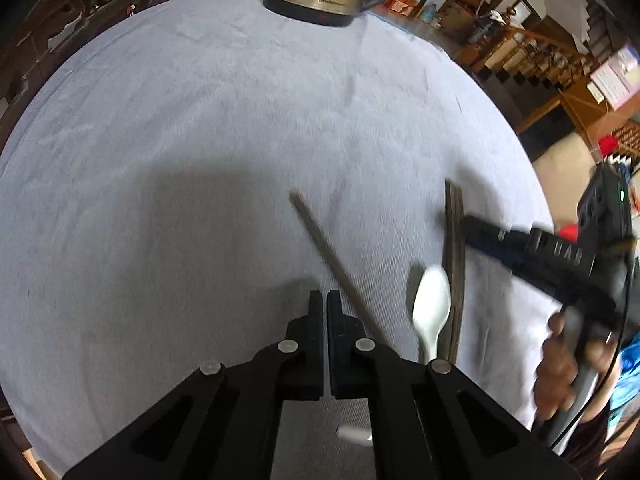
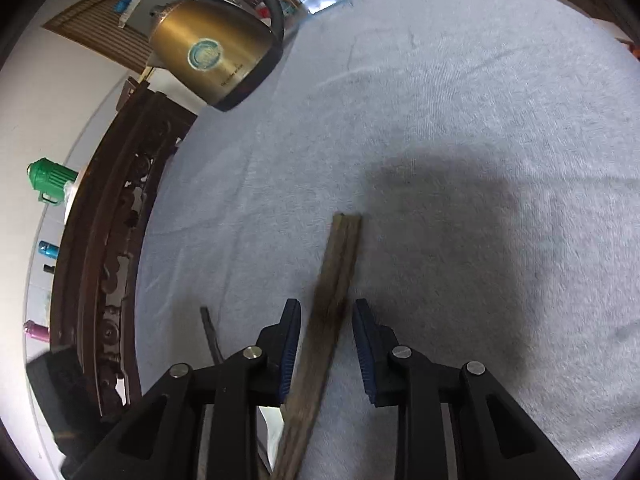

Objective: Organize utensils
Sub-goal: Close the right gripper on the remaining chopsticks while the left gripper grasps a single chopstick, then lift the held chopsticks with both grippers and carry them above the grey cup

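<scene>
On the tabletop (image 1: 200,120), your right hand-held gripper (image 2: 326,320) straddles paired chopsticks (image 2: 340,272), jaws wide; your left hand-held gripper (image 1: 324,300) is nearly closed, empty, beside a single chopstick (image 1: 332,256).

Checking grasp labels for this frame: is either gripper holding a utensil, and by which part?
Neither holds anything. The right gripper is open, straddling the paired chopsticks near their upper ends; the left gripper is shut on nothing.

My left gripper (image 1: 325,300): all black, silver pivot screws. Right gripper (image 2: 326,312): black, ribbed blue pads (image 2: 290,344). Bare hand (image 1: 560,368).
</scene>
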Action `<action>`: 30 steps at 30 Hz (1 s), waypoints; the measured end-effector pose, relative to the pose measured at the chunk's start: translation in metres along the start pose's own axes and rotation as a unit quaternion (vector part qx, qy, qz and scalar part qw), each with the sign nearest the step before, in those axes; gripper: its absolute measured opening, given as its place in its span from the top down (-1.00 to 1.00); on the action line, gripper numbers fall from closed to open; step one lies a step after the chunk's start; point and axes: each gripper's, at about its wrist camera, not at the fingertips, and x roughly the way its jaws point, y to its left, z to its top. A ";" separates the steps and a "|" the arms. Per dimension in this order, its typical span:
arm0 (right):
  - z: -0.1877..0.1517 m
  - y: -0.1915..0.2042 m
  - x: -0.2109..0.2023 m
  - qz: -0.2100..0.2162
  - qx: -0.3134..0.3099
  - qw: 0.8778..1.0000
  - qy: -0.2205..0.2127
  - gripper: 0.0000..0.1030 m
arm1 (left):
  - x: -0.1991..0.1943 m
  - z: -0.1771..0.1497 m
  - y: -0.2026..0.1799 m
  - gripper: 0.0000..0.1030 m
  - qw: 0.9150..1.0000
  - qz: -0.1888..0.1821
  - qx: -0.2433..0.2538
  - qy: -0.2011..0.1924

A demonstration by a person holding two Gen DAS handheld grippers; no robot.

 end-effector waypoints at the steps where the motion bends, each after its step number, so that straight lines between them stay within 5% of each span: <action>1: 0.002 0.002 0.002 -0.004 0.001 1.000 0.001 0.42 | 0.004 0.011 0.000 0.95 1.000 -0.002 -0.006 0.006; 3: 0.006 0.005 0.005 -0.005 0.005 1.000 0.002 0.42 | 0.014 0.024 0.002 0.95 1.000 -0.006 -0.021 0.021; 6: 0.009 0.008 0.010 -0.011 0.003 1.000 0.001 0.79 | 0.028 0.034 0.005 0.89 0.998 -0.011 -0.041 0.045; 8: 0.009 0.007 0.013 -0.004 0.006 1.000 -0.001 0.85 | 0.037 0.045 0.006 0.86 0.997 -0.021 -0.056 0.048; 18: 0.004 -0.001 -0.020 0.031 -0.005 0.998 -0.061 0.86 | 0.048 0.060 -0.017 0.87 0.999 -0.016 -0.028 0.023; 30: -0.017 -0.023 -0.101 0.055 0.018 0.984 -0.169 0.89 | -0.037 0.052 -0.007 0.89 0.997 -0.029 -0.015 -0.063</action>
